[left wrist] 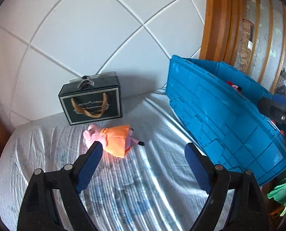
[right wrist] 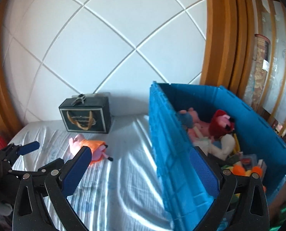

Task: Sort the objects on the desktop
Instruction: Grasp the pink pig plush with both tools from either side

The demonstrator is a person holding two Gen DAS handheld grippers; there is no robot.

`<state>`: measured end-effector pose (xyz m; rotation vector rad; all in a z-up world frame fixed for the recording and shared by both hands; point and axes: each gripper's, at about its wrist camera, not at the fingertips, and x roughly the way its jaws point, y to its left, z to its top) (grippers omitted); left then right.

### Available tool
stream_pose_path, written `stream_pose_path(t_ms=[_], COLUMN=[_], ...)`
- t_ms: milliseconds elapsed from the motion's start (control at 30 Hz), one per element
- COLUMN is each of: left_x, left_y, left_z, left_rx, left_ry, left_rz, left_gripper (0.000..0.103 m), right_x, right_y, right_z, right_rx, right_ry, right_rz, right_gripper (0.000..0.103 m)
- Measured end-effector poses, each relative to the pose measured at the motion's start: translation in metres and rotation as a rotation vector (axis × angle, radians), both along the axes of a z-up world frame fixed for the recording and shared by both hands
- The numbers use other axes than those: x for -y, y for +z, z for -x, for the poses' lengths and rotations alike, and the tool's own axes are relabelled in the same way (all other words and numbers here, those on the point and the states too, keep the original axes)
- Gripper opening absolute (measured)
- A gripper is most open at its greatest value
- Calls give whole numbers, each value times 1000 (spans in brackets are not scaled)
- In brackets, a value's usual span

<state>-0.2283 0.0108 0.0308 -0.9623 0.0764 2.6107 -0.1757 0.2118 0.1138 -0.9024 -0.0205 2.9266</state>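
White striped bed sheet (left wrist: 143,173) is carrying everything. Left to right: black gift box (left wrist: 91,100), pink plush pig (left wrist: 112,138) lying near it, blue crate (right wrist: 173,154) holding more toys. Left gripper (left wrist: 143,165) and right gripper (right wrist: 141,171) are both standing wide, empty. Pig's probably soft, light; pinch its orange-dressed body.

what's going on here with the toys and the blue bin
A person is tidying toys off a cloth-covered table with a gripper in each hand. Both the left gripper and the right gripper are empty, jaws open. The blue bin already holds a heap of plush toys, among them a red one. One pig plush in an orange dress lies on the cloth in front of a black gift bag; the left gripper points toward it but does not touch it.
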Motion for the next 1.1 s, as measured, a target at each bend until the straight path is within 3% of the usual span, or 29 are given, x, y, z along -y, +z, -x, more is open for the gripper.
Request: stream_pose_path(t_ms=[233,400,533,833,1100], left_x=[73,109,125,109,92], left_y=[-41,-73,-106,-193,-245], left_z=[43,80,117,199,246], left_rx=[60,80,105,193,248], left_ry=[79,94,86,-30,-124], left_rz=[28,41,50,109,143], left_gripper=[87,87,87,87,87], right_x=[73,100,111,127,130], right_y=[-41,-55,-101,-227,-275], right_z=[47,78,120,204,249], right_rx=[74,23,93,339,423], right_ry=[77,90,102,80,70], right_rz=[19,34,110,153,168], right_gripper=[103,103,103,103,103])
